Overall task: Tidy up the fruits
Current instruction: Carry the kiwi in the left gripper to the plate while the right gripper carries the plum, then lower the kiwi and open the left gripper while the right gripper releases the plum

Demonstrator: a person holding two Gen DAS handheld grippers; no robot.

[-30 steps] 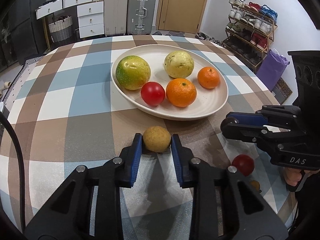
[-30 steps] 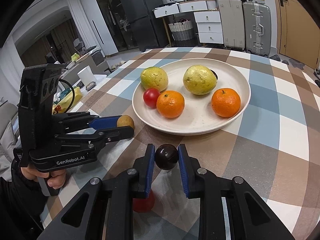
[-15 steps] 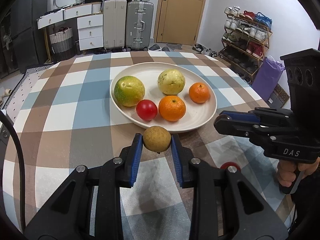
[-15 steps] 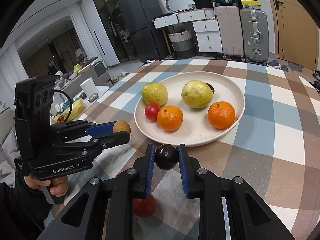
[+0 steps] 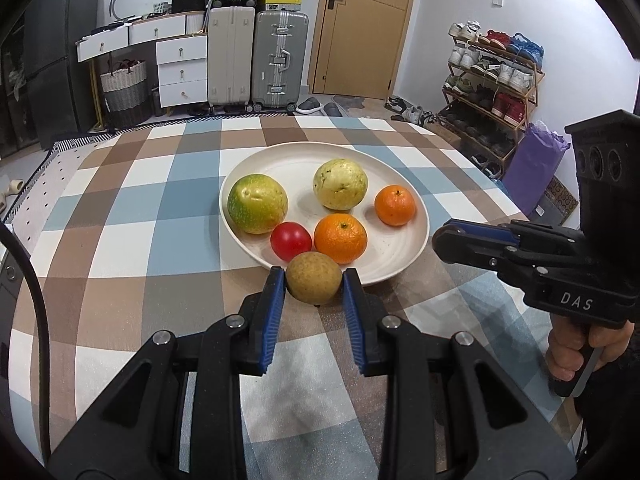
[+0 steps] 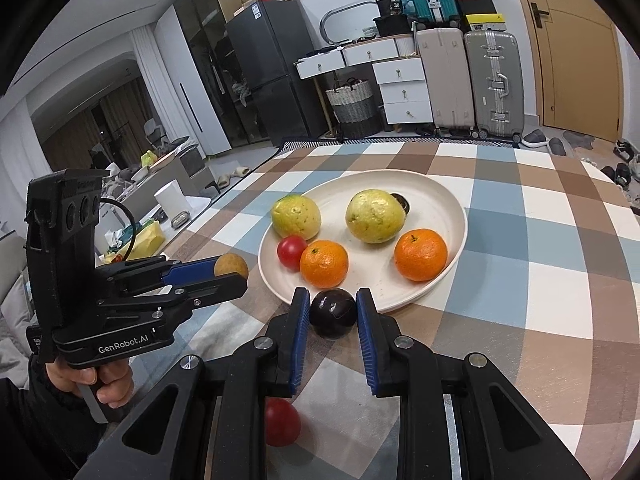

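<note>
My left gripper (image 5: pixel 314 286) is shut on a small brown round fruit (image 5: pixel 314 283) and holds it above the table, just short of the near rim of the white plate (image 5: pixel 396 264). My right gripper (image 6: pixel 333 312) is shut on a dark purple plum (image 6: pixel 333 313), also raised at the plate's (image 6: pixel 452 216) near rim. The plate holds two yellow-green guavas (image 5: pixel 257 209) (image 5: pixel 340 184), two oranges (image 5: pixel 340 238) (image 5: pixel 395 205) and a red tomato (image 5: pixel 291 241). The left gripper and its fruit (image 6: pixel 231 266) also show in the right wrist view.
A second red fruit (image 6: pixel 281 422) lies on the checked tablecloth (image 5: pixel 120 240) under my right gripper. A small dark fruit (image 6: pixel 401 202) sits behind the far guava. Suitcases, drawers and a shoe rack stand beyond the table.
Both grippers have risen from the table with their fruits and moved a little toward the plate. The red fruit stayed on the cloth.
</note>
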